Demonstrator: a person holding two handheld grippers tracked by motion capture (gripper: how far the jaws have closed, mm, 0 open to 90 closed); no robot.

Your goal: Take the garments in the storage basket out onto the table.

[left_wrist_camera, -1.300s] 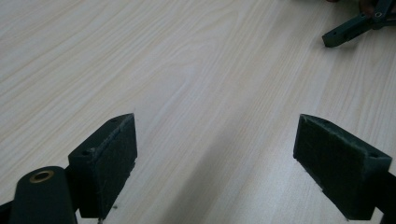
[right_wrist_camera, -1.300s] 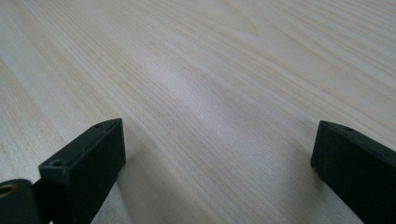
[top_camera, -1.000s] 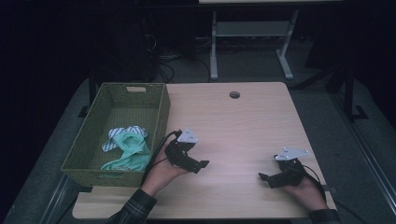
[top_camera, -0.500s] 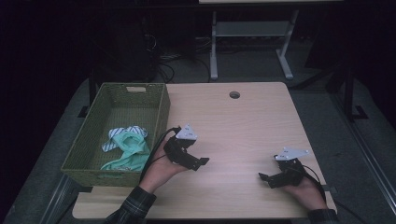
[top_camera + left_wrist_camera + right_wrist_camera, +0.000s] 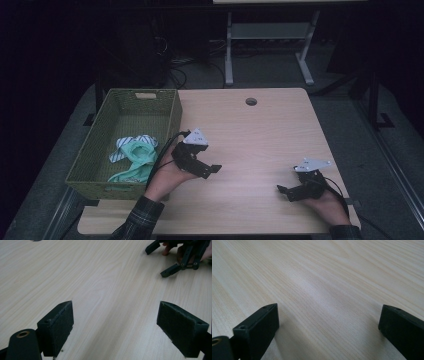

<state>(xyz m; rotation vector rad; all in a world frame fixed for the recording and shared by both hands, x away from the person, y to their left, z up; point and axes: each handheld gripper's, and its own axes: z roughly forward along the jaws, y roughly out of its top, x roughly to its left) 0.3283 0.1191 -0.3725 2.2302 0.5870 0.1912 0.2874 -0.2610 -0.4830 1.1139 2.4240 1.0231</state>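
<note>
Table (image 5: 260, 135): we see pale wood with fine grain.
Basket (image 5: 172, 117): olive-green weave.
Cloths (image 5: 134, 154): we make out mint green, one white with dark stripes.
Left gripper (image 5: 214, 170): black, grey plate.
Right gripper (image 5: 283, 192): black, grey plate.
Sleeve (image 5: 140, 216): dark plaid.

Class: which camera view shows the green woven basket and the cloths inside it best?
The high view: the green basket sits whole at the table's left edge, with mint and striped cloths lying inside. Both gripper views look along open fingers at bare wooden tabletop, away from the basket.
</note>
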